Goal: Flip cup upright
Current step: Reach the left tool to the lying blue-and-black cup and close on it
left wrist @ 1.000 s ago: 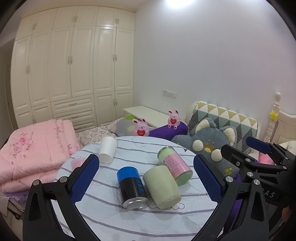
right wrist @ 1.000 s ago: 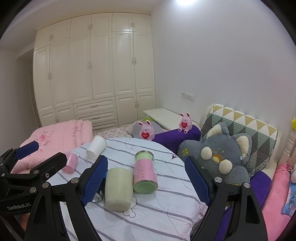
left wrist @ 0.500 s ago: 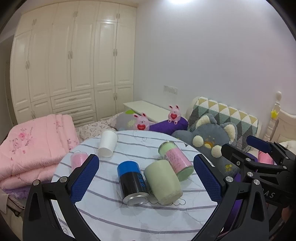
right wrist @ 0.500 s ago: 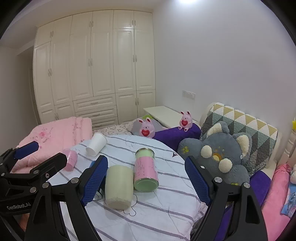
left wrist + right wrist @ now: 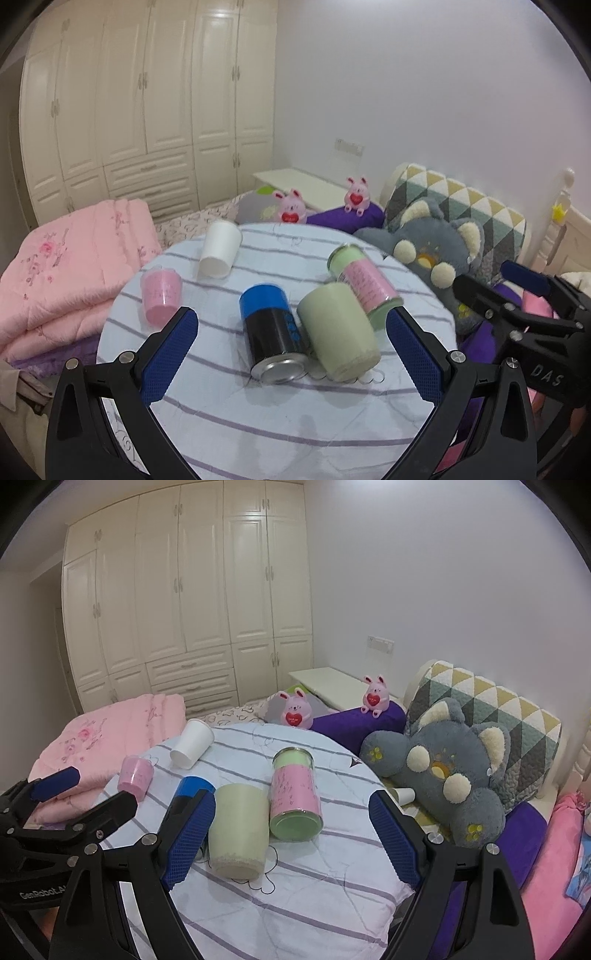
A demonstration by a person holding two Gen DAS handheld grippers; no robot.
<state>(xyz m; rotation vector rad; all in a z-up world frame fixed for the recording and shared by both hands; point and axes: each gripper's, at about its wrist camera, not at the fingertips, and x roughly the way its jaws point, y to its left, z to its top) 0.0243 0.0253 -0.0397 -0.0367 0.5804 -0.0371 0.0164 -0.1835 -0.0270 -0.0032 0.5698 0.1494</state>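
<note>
Several cups lie on their sides on a round striped table point(image 5: 280, 413): a pale green cup point(image 5: 338, 328) point(image 5: 238, 829), a blue-and-black can point(image 5: 271, 330), a pink-and-green tumbler point(image 5: 364, 282) point(image 5: 295, 794), a white paper cup point(image 5: 218, 249) point(image 5: 192, 743) and a small pink cup point(image 5: 161, 293) point(image 5: 135, 777). My left gripper point(image 5: 291, 354) is open and empty, above the near side of the table, in front of the can and green cup. My right gripper point(image 5: 291, 838) is open and empty, in front of the green cup and tumbler.
A folded pink quilt point(image 5: 70, 273) lies left of the table. A grey plush toy point(image 5: 447, 771), a patterned cushion point(image 5: 491, 709) and purple bedding point(image 5: 354, 720) lie to the right and behind. Two pink bunny toys point(image 5: 295, 712) sit behind the table. A white wardrobe point(image 5: 184, 602) fills the back wall.
Both views have tipped down and drawn slightly nearer the table, so the cups sit lower and larger in frame. The cups have not moved. Both grippers stay open.
</note>
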